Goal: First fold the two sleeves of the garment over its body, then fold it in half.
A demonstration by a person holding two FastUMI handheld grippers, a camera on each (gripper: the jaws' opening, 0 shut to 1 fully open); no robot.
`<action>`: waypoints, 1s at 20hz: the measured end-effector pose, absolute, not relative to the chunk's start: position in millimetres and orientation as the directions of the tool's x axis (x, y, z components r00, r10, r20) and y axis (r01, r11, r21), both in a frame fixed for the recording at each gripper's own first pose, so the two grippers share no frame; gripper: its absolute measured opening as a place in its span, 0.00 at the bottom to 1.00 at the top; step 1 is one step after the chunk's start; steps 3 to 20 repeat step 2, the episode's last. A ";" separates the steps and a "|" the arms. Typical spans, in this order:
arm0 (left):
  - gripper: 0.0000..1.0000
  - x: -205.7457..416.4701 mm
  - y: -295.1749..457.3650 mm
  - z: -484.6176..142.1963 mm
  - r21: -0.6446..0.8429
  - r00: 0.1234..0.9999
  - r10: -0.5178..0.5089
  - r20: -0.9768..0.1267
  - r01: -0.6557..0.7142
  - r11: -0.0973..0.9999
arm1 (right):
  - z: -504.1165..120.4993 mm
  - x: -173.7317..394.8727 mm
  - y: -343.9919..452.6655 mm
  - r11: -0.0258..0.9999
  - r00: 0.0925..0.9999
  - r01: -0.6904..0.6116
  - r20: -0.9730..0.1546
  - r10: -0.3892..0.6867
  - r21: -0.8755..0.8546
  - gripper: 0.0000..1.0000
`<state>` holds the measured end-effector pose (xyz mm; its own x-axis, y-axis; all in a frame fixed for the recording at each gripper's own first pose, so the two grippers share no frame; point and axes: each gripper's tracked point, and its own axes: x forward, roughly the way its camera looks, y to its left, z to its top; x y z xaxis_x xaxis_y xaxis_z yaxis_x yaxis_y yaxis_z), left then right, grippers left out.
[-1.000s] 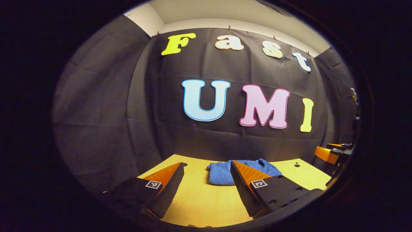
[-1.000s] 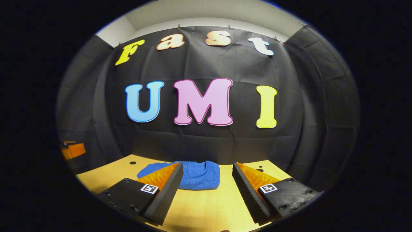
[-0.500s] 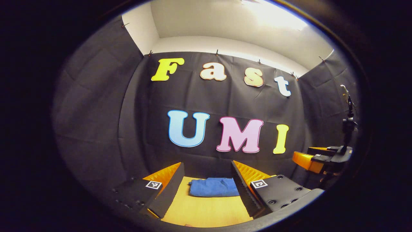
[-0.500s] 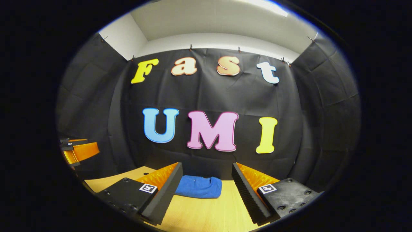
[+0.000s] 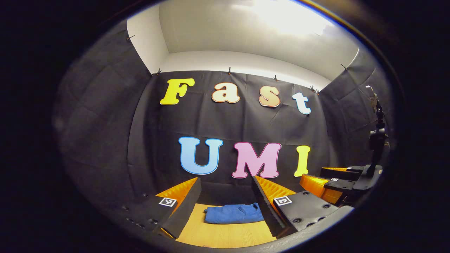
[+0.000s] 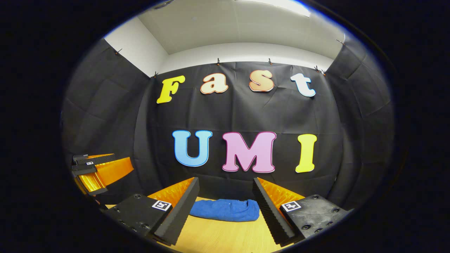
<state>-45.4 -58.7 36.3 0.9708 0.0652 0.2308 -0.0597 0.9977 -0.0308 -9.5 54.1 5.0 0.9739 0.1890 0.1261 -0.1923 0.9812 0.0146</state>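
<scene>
- Left gripper: jaws wide apart, holding nothing, raised off the table
- Garment — blue, already a compact folded bundle, lying on the table ahead
- Looks soft, light, floppy; best pinched at an edge
- Right gripper: spread wide, empty

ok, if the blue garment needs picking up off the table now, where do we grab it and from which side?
The blue garment lies as a low, flat folded bundle on the table, apart from both open grippers. Probably best to pinch its near long edge, coming in low from the front with the right gripper, one finger sliding under. Which edge is the fold is not clear.
</scene>
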 end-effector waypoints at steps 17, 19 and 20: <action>0.82 -46.6 -58.5 38.9 -0.017 0.970 0.058 0.235 -0.055 0.998 | 9.9 -10.6 56.9 0.979 0.970 -0.204 0.139 0.200 0.015 0.97; 0.82 -46.6 -58.5 38.9 -0.017 0.970 0.058 0.235 -0.055 0.998 | 9.9 -10.6 56.9 0.979 0.970 -0.204 0.139 0.200 0.015 0.97; 0.82 -46.6 -58.5 38.9 -0.017 0.970 0.058 0.235 -0.055 0.998 | 9.9 -10.6 56.9 0.979 0.970 -0.204 0.139 0.200 0.015 0.97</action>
